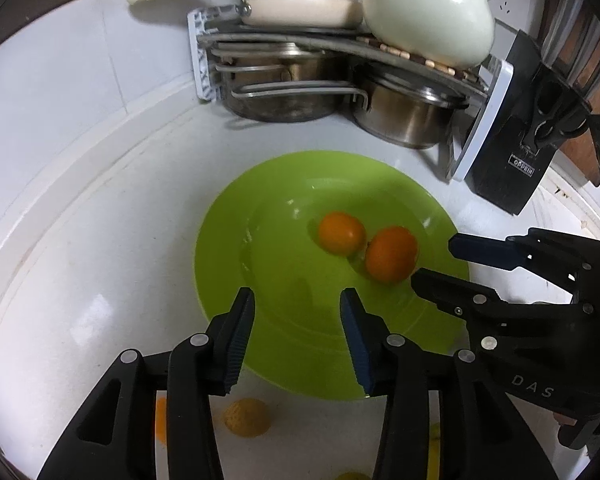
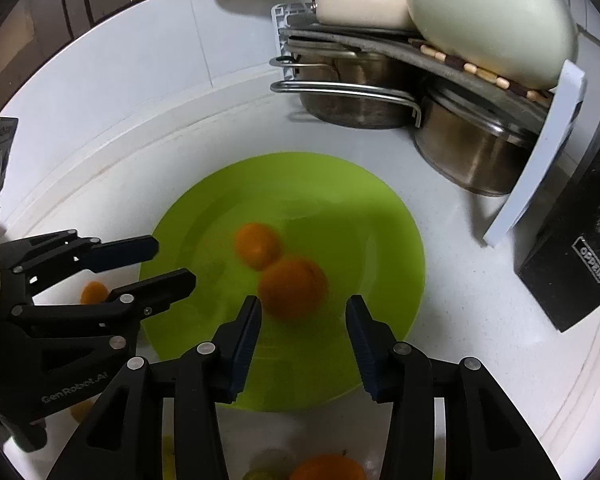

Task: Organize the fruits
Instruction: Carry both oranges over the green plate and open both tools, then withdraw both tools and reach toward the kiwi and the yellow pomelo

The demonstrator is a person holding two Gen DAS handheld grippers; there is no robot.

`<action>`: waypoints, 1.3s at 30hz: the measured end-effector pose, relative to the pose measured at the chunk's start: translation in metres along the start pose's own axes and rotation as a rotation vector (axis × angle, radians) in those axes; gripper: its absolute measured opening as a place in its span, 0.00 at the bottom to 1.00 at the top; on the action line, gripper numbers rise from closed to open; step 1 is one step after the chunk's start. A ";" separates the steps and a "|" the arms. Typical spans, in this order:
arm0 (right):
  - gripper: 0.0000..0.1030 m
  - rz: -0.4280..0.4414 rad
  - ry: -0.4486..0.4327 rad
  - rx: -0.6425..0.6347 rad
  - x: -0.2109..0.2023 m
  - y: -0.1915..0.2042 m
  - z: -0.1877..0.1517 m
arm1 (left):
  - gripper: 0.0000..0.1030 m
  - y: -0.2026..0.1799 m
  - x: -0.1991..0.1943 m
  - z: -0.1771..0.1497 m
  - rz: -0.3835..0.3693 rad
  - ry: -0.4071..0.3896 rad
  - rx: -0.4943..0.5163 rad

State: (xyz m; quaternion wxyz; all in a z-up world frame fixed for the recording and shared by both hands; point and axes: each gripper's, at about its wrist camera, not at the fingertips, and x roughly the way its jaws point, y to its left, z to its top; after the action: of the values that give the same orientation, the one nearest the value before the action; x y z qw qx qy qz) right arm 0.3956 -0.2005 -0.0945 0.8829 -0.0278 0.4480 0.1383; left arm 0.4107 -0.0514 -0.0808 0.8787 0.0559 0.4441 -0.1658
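Two oranges (image 1: 342, 233) are sitting side by side on the green plate (image 1: 236, 248). The left gripper (image 1: 296, 300) and right gripper (image 2: 304, 306) are both hanging wide apart, holding nothing.

The left gripper (image 1: 296, 300) points forward and a bit down. Its two black fingers (image 1: 236, 340) are spread wide apart, and nothing is between them. The right gripper (image 2: 303, 308) sits close beside it, on its right. It points forward and down too. Its fingers (image 2: 364, 344) are also spread wide, with nothing held. The two grippers are near each other but do not touch.
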 end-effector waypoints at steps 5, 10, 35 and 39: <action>0.44 -0.004 -0.038 -0.005 -0.019 0.004 -0.003 | 0.47 0.000 -0.025 -0.002 0.009 -0.060 -0.010; 0.44 -0.001 -0.090 -0.015 -0.044 0.013 -0.005 | 0.53 0.000 -0.055 -0.008 0.030 -0.118 -0.011; 0.73 -0.046 -0.259 -0.082 -0.132 0.060 -0.055 | 0.91 0.012 -0.164 -0.081 0.142 -0.266 -0.101; 0.73 -0.040 -0.257 -0.091 -0.136 0.068 -0.068 | 0.91 0.011 -0.172 -0.097 0.168 -0.278 -0.081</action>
State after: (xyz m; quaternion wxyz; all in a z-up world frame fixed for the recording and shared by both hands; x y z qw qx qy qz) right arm 0.2482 -0.1766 -0.0213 0.9333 -0.0589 0.3240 0.1433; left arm 0.2458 0.0240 -0.0026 0.9441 0.0340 0.3182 -0.0799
